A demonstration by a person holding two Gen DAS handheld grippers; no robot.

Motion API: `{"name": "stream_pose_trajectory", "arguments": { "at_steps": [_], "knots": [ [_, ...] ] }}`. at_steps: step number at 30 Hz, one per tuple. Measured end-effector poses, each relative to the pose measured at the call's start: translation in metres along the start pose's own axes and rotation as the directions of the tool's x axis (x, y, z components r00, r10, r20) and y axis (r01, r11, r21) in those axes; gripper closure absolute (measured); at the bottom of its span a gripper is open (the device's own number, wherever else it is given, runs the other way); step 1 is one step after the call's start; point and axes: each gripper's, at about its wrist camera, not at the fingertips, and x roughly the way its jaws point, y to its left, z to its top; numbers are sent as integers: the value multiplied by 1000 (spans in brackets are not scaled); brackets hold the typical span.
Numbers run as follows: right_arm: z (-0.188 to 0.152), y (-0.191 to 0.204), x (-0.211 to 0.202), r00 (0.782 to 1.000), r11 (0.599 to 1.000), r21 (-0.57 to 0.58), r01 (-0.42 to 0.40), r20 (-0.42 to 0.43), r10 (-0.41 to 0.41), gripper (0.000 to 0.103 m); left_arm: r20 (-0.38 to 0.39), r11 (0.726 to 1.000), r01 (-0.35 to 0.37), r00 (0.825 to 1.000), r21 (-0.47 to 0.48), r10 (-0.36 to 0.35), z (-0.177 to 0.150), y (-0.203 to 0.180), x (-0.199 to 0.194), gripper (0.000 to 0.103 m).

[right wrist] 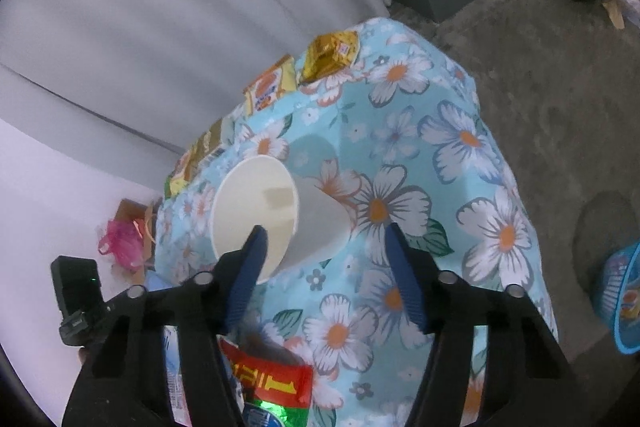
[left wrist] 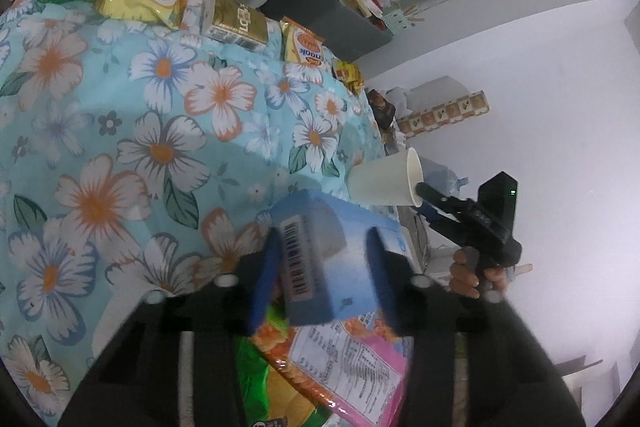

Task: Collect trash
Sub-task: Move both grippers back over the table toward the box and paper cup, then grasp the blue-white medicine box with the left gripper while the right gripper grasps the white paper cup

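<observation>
Floral tablecloth [right wrist: 472, 163] carries wrappers; grey floor [right wrist: 560, 75] beside.

Soft, even indoor light, pale walls washed out to near white, faint shadow beside the white paper cup [right wrist: 280, 211] on the floral turquoise cloth [right wrist: 440, 155], strong fisheye bending with dark vignetted corners, motion blur on the near blue carton [left wrist: 328, 259], overall slightly soft and hazy

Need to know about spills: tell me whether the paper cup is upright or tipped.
Tipped. The paper cup lies on its side on the floral cloth, its open mouth facing the right gripper; it looks empty inside.
</observation>
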Motion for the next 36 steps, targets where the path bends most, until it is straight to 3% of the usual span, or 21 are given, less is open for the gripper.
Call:
{"name": "stream_pose_trajectory", "arguments": {
  "at_steps": [2,5,7,9,12,14,19,22,23,26,29,30,32,34,36],
  "knots": [
    [0,0,5,1000,1000,0,9,-16,-9,58,17,1000,-1,1000,1,1,-2,1,-5,75],
    [0,-1,10,999,1000,5,15,-33,-14,62,79,994,-83,994,73,77,-6,-7,-17,73],
    [0,-1,13,999,1000,-1,23,-37,-23,62,150,977,-135,983,165,110,-10,-22,-30,57],
    [0,-1,16,999,1000,-5,26,-45,-27,62,188,952,-155,976,263,107,-12,-40,-37,34],
    [2,-2,21,998,1000,3,18,-58,-17,62,184,908,-162,978,385,97,-10,-63,-35,20],
    [2,-2,23,998,1000,10,16,-58,-15,62,176,875,-182,978,449,114,-6,-75,-26,18],
    [2,-2,30,997,1000,9,5,-77,-4,73,127,847,-207,978,489,166,6,-81,4,17],
    [3,0,35,996,1000,-1,3,-88,-3,77,111,798,-230,973,557,203,5,-87,16,17],
    [3,1,35,996,1000,-6,1,-91,-1,77,105,775,-232,972,588,211,2,-90,19,17],
    [3,1,35,995,1000,-25,-4,-95,1,77,88,660,-233,965,714,245,-16,-106,27,17],
    [3,2,37,995,999,-42,-7,-99,3,77,76,497,-241,941,834,328,-40,-120,44,17],
    [3,1,36,995,999,-45,-7,-100,3,77,81,422,-249,923,872,377,-50,-123,54,17],
    [3,1,39,995,999,-47,-11,-103,7,77,89,339,-259,892,905,444,-58,-122,70,17],
    [4,0,41,995,999,-39,-16,-102,12,78,91,307,-269,867,913,490,-59,-119,82,17],
    [3,-1,42,995,999,-37,-23,-101,19,79,99,300,-291,847,908,522,-55,-116,91,18]
  ]
}}
